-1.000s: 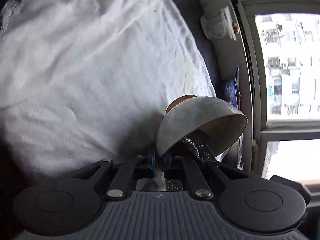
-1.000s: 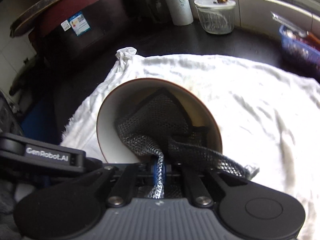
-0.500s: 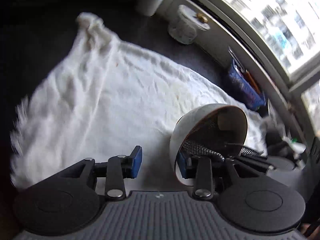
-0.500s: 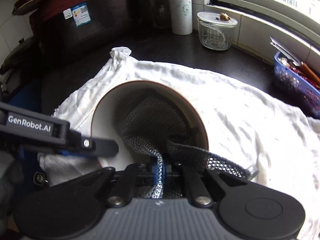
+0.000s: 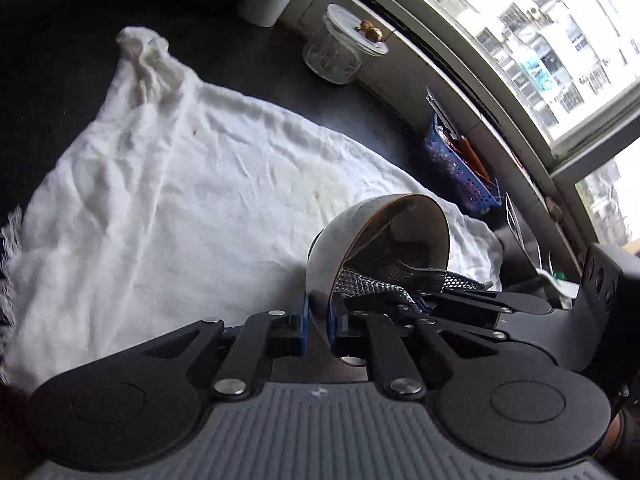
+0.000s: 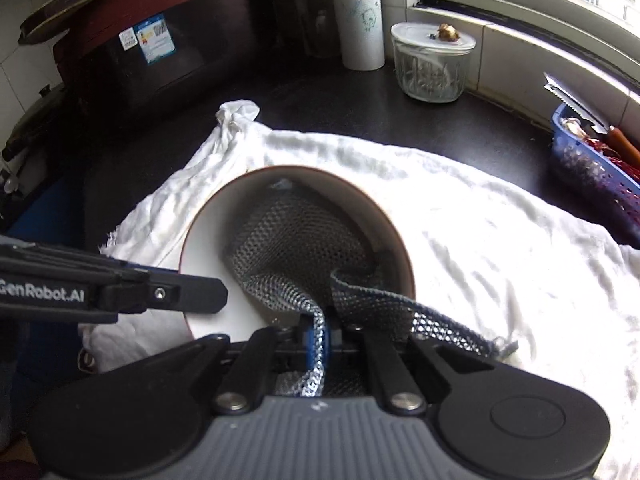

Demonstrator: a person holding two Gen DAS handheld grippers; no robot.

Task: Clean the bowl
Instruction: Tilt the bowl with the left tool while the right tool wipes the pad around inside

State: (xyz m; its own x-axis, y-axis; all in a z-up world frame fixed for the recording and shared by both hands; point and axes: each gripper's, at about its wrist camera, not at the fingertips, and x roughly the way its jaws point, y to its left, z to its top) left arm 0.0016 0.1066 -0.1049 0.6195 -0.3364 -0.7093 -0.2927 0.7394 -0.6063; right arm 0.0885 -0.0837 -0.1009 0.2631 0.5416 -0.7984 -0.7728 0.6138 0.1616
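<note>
A white towel (image 5: 192,200) lies spread over the dark counter (image 6: 440,120), its bunched corner toward the back. The left gripper (image 5: 318,322) is clamped on the rim of the bowl (image 5: 340,236), one pad outside the wall and one inside, holding it tipped on its side over the towel's near right part. The right gripper (image 6: 318,340) is closed on a mesh cloth (image 6: 296,240), which is pushed into the bowl. Against the counter's back edge stand a paper roll (image 6: 360,16) and a glass jar (image 6: 432,64); a blue basket (image 6: 592,168) sits at the right edge.
</note>
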